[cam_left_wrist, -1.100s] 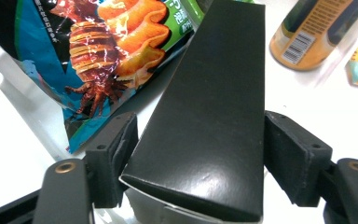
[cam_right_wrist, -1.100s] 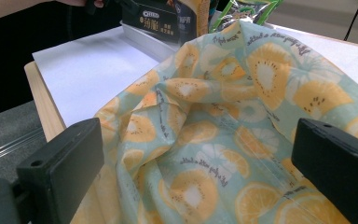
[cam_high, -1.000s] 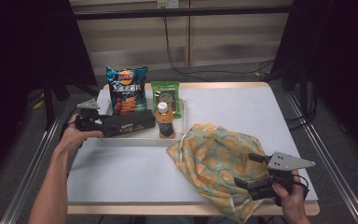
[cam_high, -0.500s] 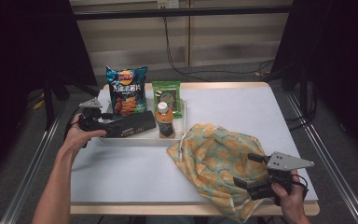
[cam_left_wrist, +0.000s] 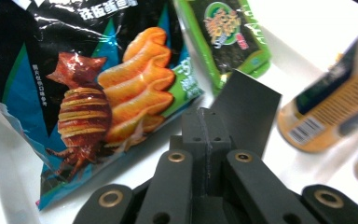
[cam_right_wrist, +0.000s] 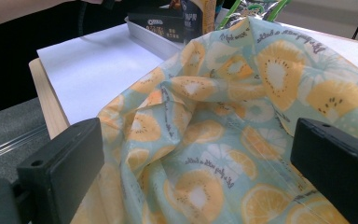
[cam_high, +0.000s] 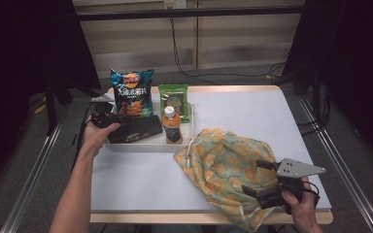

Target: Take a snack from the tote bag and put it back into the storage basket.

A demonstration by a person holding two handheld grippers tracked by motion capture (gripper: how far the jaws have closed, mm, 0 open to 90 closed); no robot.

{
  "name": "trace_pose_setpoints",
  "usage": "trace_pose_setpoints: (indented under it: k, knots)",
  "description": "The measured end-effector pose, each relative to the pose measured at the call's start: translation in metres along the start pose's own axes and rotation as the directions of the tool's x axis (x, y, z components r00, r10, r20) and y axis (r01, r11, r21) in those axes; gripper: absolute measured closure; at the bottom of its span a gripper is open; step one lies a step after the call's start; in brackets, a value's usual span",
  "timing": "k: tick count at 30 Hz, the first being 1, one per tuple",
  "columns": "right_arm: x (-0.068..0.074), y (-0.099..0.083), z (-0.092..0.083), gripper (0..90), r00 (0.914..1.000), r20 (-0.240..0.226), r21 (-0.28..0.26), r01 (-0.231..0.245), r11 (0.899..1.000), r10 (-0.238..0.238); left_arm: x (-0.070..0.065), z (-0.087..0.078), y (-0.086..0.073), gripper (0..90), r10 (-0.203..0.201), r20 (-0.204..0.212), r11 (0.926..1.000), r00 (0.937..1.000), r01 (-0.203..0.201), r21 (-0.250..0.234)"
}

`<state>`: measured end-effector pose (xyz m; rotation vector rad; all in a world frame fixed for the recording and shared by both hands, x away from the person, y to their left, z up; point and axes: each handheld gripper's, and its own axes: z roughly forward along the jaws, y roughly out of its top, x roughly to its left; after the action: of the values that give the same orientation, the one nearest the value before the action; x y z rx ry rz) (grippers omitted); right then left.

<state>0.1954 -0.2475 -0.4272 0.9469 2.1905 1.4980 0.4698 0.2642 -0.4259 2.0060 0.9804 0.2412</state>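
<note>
My left gripper [cam_high: 108,119] sits at the left end of the white tray [cam_high: 145,145], over the near-left end of the black box [cam_high: 138,129] that lies flat in it. In the left gripper view its jaws have just been closing and now meet face to face with nothing between them; the box's corner [cam_left_wrist: 247,105] shows just past the tips, not clamped. The chip bag [cam_high: 131,92] stands at the tray's back left, leaning slightly; the green seaweed packet [cam_high: 174,101] lies beside it, and the amber bottle [cam_high: 172,126] stands upright just right of the box. My right gripper [cam_high: 262,191] rests at the near right edge of the table [cam_high: 252,111], at the near side of the fruit-print cloth bag [cam_high: 226,167], which lies crumpled just right of the tray. In the right gripper view the jaws stand wide apart, with the bag's fabric [cam_right_wrist: 223,140] bunched between them; the pads do not press on it.
</note>
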Motion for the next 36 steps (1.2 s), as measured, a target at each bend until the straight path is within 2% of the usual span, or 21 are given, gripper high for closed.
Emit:
trace_pose_setpoints:
  k: [3,6,7,8,9,11,14,19,26,30,31,33,34,36]
  knots:
    - [-0.001,0.000,0.001,1.9,1.0000,0.003,0.001,-0.003,1.000,0.003,0.002,0.009,0.002,90.0,-0.028,-0.022,0.9996,0.9994,0.028,0.010]
    - [0.000,0.000,0.001,2.0,1.0000,0.001,0.004,-0.001,1.000,0.001,0.003,0.016,0.003,90.0,-0.028,-0.026,0.9987,0.9993,0.030,0.041]
    - [0.000,0.000,0.001,1.9,1.0000,0.001,0.001,0.001,1.000,-0.001,0.003,0.018,0.004,90.0,-0.027,-0.013,0.9982,0.9995,0.028,0.054]
    - [0.001,0.000,0.000,1.9,1.0000,0.000,-0.001,-0.001,1.000,0.001,0.002,0.020,0.004,90.0,-0.015,-0.014,0.9976,0.9998,0.016,0.067]
    - [0.001,0.000,0.000,1.9,1.0000,-0.001,-0.002,0.001,1.000,-0.001,0.001,0.021,0.005,90.0,-0.011,-0.023,0.9975,0.9997,0.013,0.070]
    - [0.001,0.000,0.000,1.9,1.0000,0.001,-0.004,-0.001,1.000,0.001,0.001,0.021,0.004,90.0,-0.020,-0.007,0.9970,0.9998,0.020,0.074]
    - [0.000,-0.001,0.001,1.9,1.0000,0.003,0.001,-0.003,1.000,0.003,-0.002,0.021,0.004,89.5,0.006,0.009,0.9959,0.9999,-0.007,0.090]
    - [0.000,0.000,0.002,1.9,1.0000,-0.001,0.000,0.000,1.000,0.000,-0.007,0.019,0.002,88.8,0.017,0.018,0.9953,0.9997,-0.019,0.095]
    - [0.001,0.000,0.000,1.9,1.0000,0.000,-0.004,0.000,1.000,0.000,-0.012,0.016,0.000,88.5,0.065,0.045,0.9908,0.9969,-0.070,0.115]
    - [0.001,0.000,0.000,1.8,1.0000,0.000,-0.003,0.000,1.000,0.000,-0.012,0.014,0.000,88.5,0.063,0.044,0.9900,0.9971,-0.068,0.124]
    - [0.001,0.000,0.000,1.8,1.0000,0.002,-0.003,-0.002,1.000,0.002,-0.012,0.015,-0.001,87.8,0.060,0.025,0.9905,0.9979,-0.062,0.123]
    - [0.001,0.000,-0.001,1.8,1.0000,0.001,-0.003,0.000,1.000,0.000,-0.013,0.015,-0.002,90.0,0.073,0.053,0.9893,0.9959,-0.079,0.123]
    - [0.001,0.000,-0.001,1.8,1.0000,0.002,-0.004,0.000,1.000,0.000,-0.014,0.014,-0.001,90.0,0.083,0.043,0.9874,0.9956,-0.088,0.131]
    - [0.001,0.000,-0.001,1.8,1.0000,0.001,-0.004,-0.002,1.000,0.002,-0.014,0.013,-0.002,90.0,0.081,0.053,0.9878,0.9953,-0.087,0.129]
